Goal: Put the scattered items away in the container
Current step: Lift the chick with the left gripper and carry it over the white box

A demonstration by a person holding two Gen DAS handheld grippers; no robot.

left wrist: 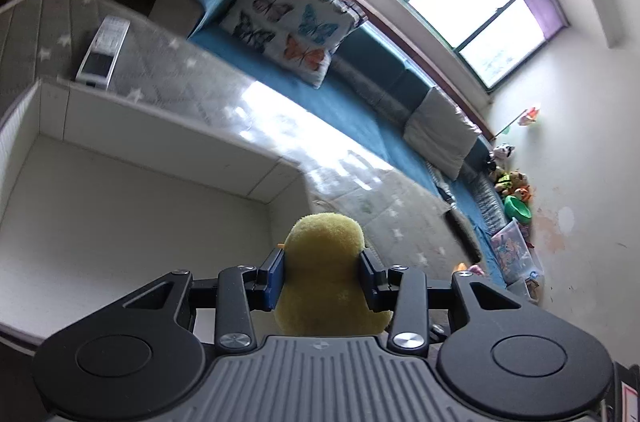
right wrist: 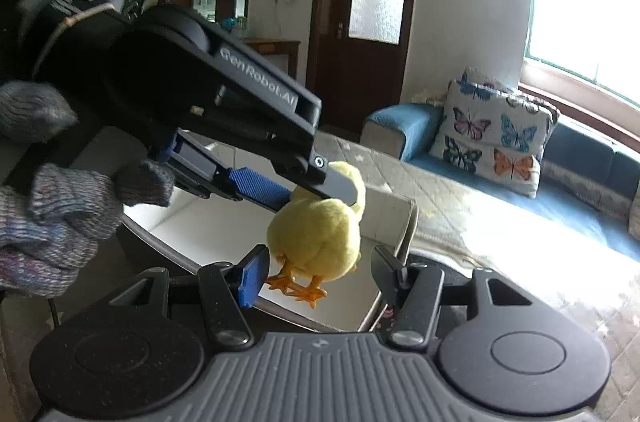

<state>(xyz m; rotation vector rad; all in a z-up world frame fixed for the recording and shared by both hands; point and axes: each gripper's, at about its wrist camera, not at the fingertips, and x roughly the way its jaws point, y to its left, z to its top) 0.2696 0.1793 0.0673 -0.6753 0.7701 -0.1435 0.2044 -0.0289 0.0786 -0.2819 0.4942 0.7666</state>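
My left gripper (left wrist: 322, 276) is shut on a yellow plush chick (left wrist: 324, 254) and holds it in the air over the near right corner of a white open box (left wrist: 168, 142). In the right wrist view the left gripper (right wrist: 320, 188) comes in from the upper left, gripped by a gloved hand, with the chick (right wrist: 316, 230) hanging from it, orange feet down, above the box (right wrist: 404, 222). My right gripper (right wrist: 316, 274) is open and empty, just below and in front of the chick.
The box stands on a grey star-patterned mat (left wrist: 192, 70). A white remote (left wrist: 102, 52) lies on the mat beyond the box. A blue sofa (left wrist: 360, 102) with a butterfly cushion (left wrist: 288, 18) runs behind. Toys (left wrist: 512, 182) pile at the far sofa end.
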